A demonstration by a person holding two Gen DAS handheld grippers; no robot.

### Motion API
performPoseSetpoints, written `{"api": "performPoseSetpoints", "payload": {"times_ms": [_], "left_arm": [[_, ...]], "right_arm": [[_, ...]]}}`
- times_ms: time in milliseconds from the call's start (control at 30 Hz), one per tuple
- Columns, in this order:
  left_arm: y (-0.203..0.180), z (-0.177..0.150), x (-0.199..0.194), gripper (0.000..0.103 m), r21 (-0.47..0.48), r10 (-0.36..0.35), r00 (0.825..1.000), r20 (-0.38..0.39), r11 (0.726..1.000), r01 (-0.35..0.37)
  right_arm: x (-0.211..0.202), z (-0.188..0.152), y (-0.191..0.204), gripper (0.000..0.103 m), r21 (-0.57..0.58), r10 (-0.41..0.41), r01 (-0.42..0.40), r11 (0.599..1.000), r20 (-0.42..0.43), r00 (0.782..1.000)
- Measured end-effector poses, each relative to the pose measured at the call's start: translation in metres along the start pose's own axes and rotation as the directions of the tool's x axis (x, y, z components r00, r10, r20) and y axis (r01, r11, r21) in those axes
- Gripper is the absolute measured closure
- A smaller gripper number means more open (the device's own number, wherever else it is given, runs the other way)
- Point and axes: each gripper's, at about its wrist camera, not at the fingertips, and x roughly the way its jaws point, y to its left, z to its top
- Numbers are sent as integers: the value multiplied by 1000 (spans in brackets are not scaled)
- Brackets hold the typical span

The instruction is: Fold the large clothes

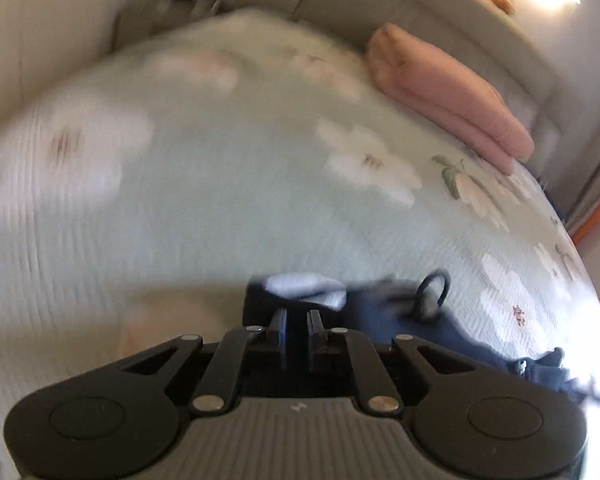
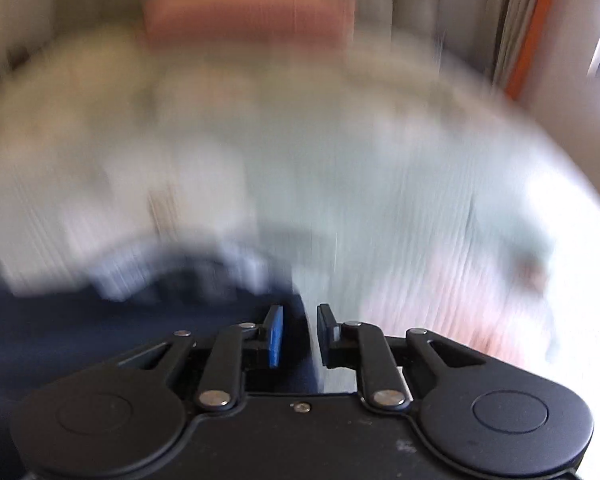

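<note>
The left gripper (image 1: 296,330) points down at a bed, its two fingers drawn close with a fold of dark navy garment (image 1: 384,312) pinched between the pads – a narrow strip of the cloth shows in the slot between them. The garment lies bunched at the near edge of the bedspread (image 1: 228,200), a pale green quilted cover printed with large white flowers, and runs off toward the right of the left wrist view, where a dark loop (image 1: 432,292) of cord or strap stands up from it. A patch of white lining or label (image 1: 304,284) shows just beyond the fingertips. Farther up the bed a folded pink blanket (image 1: 448,92) rests against the padded beige headboard (image 1: 400,4), well apart from the garment. The right gripper (image 2: 300,332) is also angled down over the same bedspread (image 2: 340,160); its view is heavily smeared by motion, so details are hard to read, but the navy garment (image 2: 100,320) fills the lower left and its edge passes into the gap between the blue-faced left pad and the black right one. The jaws stand slightly apart, and it looks as though they hold that edge, though the blur leaves this uncertain. The pink blanket (image 2: 248,12) appears as a soft smear at the top – an orange strip (image 2: 528,32) beside a curtain runs down the right.
</note>
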Motion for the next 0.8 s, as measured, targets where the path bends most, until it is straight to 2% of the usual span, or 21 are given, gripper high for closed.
{"api": "performPoseSetpoints", "payload": {"times_ms": [33, 67, 100, 133, 200, 300, 400, 433, 467, 500, 533, 567, 600, 633, 700, 800], "left_arm": [[6, -4, -7, 91, -10, -36, 999, 12, 999, 36], [8, -7, -17, 87, 6, -46, 999, 23, 999, 46], [9, -7, -26, 83, 31, -53, 998, 19, 998, 53], [9, -7, -31, 75, 51, -69, 998, 2, 996, 69], [6, -3, -30, 73, 84, -88, 995, -44, 992, 92], [-1, -1, -14, 72, 110, -109, 990, -90, 987, 118], [-8, 2, 1, 63, 95, -121, 987, -110, 987, 132], [-10, 4, 5, 51, 93, -130, 984, -119, 986, 142], [-12, 5, 9, 44, 93, -133, 982, -133, 985, 146], [-13, 5, 9, 44, 95, -125, 983, -137, 986, 138], [-14, 6, 6, 44, 104, -111, 986, -125, 987, 125], [-14, 6, 0, 45, 112, -83, 992, -98, 989, 93], [-15, 6, -7, 45, 118, -51, 997, -66, 991, 58], [-16, 5, -17, 45, 128, -18, 1000, -21, 992, 20], [-22, 4, -33, 42, 174, -12, 999, 46, 985, 4], [-38, 9, -30, 34, 262, -32, 999, 28, 965, 24]], "right_arm": [[-5, -5, -9, 80, 42, 37, -37, 998, 7, 999], [-18, -8, -19, 58, 69, 88, -91, 993, 50, 995], [-31, -10, -26, 24, 74, 131, -136, 988, 75, 989], [-43, -11, -31, 14, 68, 165, -171, 983, 88, 982], [-63, -15, -33, 13, 19, 220, -224, 974, 118, 968], [-53, -8, -24, 14, -41, 234, -231, 972, 64, 970], [-31, 2, -19, 14, -27, 220, -219, 975, 64, 973], [-20, 9, -19, 15, -1, 206, -206, 979, 46, 977], [-11, 9, -22, 20, 23, 202, -203, 979, 19, 979], [-4, 10, -24, 38, 43, 206, -206, 978, 3, 979], [-1, 9, -26, 49, 59, 215, -214, 975, 0, 977], [-1, 7, -27, 66, 66, 229, -229, 971, 3, 973], [-5, 4, -25, 73, 59, 233, -234, 970, 18, 972], [-11, 0, -22, 74, 32, 216, -217, 976, 44, 975], [-18, -7, -13, 88, -40, 174, -171, 984, 82, 981], [-22, -11, -5, 88, -77, 146, -138, 987, 118, 982]]}}
